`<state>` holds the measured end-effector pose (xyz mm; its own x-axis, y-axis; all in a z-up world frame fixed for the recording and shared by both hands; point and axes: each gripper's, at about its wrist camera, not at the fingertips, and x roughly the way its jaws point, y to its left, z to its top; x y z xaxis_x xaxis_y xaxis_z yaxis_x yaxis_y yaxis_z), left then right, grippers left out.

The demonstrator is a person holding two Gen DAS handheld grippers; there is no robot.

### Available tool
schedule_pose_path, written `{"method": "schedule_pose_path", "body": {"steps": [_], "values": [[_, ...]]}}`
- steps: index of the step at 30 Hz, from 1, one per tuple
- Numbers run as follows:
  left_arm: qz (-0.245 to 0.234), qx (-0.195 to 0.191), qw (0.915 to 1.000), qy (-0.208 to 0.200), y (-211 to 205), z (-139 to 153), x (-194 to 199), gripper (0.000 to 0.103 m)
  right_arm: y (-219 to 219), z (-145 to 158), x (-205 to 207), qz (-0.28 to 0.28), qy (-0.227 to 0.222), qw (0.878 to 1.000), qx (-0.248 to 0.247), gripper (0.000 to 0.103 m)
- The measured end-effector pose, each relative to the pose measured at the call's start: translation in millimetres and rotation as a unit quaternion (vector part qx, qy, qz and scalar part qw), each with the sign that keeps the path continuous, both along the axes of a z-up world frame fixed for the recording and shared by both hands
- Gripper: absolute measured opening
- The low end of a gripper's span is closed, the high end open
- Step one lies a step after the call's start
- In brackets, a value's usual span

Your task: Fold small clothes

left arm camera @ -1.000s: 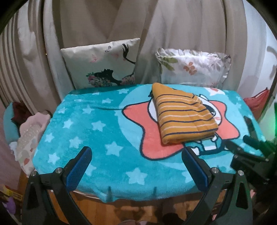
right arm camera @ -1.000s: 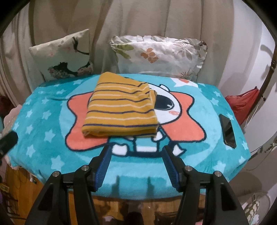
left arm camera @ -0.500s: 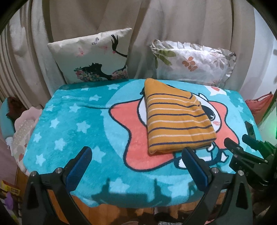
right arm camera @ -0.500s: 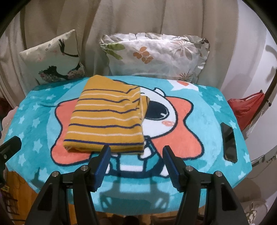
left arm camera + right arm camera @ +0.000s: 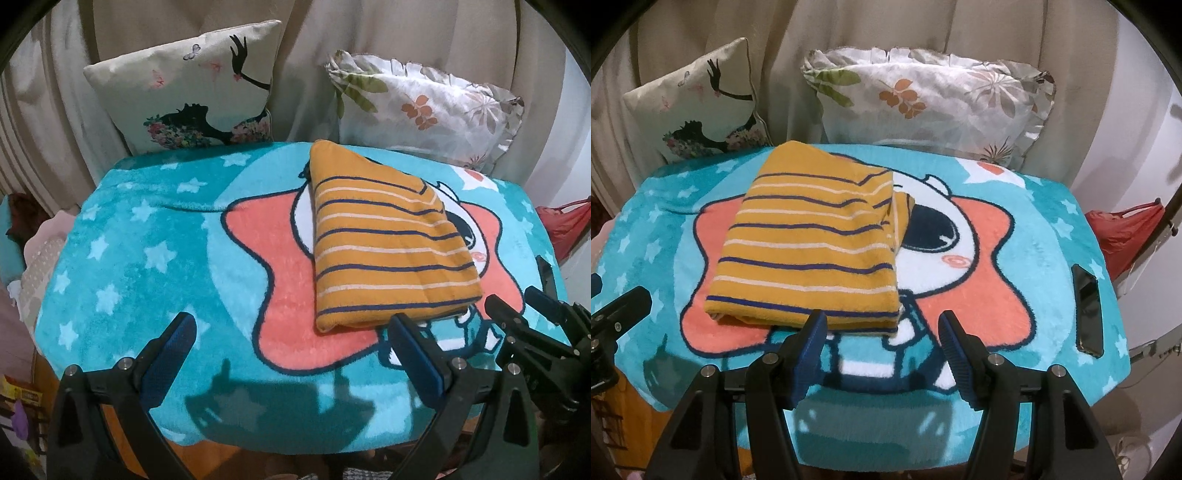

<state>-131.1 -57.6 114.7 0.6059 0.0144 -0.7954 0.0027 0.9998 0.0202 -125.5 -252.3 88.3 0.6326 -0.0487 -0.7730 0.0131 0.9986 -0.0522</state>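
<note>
Shirt (image 5: 388,243): I see it folded flat on the blanket (image 5: 147,258), at 12 o'clock from my right tool (image 5: 881,336).
Progress: I judge one fold left, or finished.
Left tool (image 5: 291,354): released, empty.
Right tool: released, empty.
Change: both tools nearer the shirt than a second ago.

My left wrist camera sits off the near left edge of the blanket (image 5: 140,258), tilted steeply down and facing the far pillows (image 5: 192,88); the folded shirt (image 5: 384,247) falls right of centre. My right wrist camera hangs close over the near edge further right, also angled down, with the shirt (image 5: 812,251) left of centre and the phone (image 5: 1089,310) at far right. Both views share the blanket, shirt and pillows, and each catches the other gripper at its edge.
</note>
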Motion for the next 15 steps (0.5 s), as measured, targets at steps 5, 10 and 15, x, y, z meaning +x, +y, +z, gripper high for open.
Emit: {"method": "schedule_pose_path", "body": {"steps": [5, 10, 15], "values": [[0.005, 0.002, 1.0000, 0.008, 1.5, -4.7, 9.1, 0.103, 2.4, -2.8, 9.9, 0.003, 0.004, 1.000, 0.000, 0.067], [0.011, 0.000, 0.9998, 0.015, 5.6, -9.2, 16.6, 0.103, 6.8, -5.9, 19.3, 0.012, 0.010, 1.000, -0.003, 0.067], [0.014, -0.004, 0.9996, 0.024, 8.0, -14.8, 22.0, 0.103, 10.5, -7.2, 25.0, 0.016, 0.011, 1.000, -0.006, 0.067]]}}
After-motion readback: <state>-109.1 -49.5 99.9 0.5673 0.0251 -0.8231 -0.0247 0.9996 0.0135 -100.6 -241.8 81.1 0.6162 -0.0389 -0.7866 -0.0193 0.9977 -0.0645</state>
